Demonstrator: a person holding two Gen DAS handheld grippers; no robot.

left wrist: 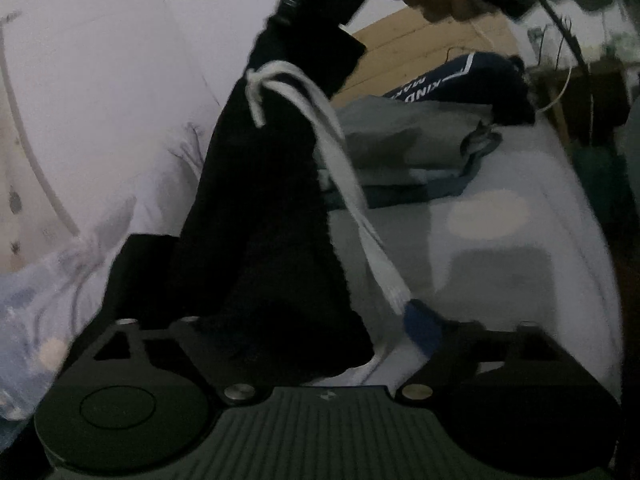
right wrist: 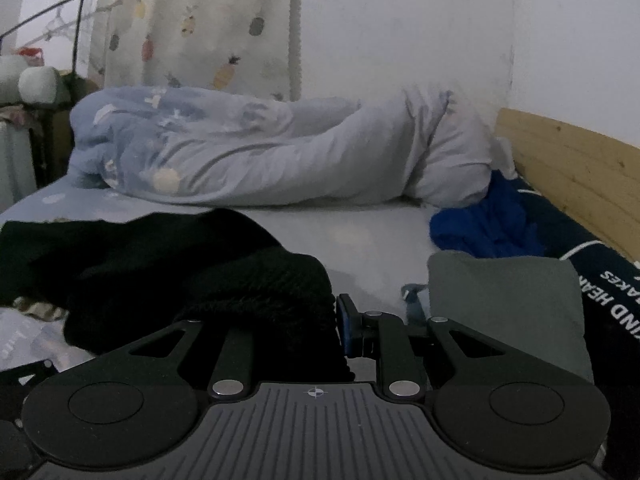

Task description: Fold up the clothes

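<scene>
Both grippers pinch the black garment (left wrist: 256,216): left gripper (left wrist: 304,344) and right gripper (right wrist: 296,332) each closed on its cloth, lifted over the bed (left wrist: 500,264) near the folded stack (left wrist: 408,148). Its white drawstring (left wrist: 340,168) dangles loose, so it could snag or get trapped inside a fold, I'd guess.

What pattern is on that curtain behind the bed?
Pineapples in muted colours on a pale curtain, clearest in the right wrist view.
</scene>
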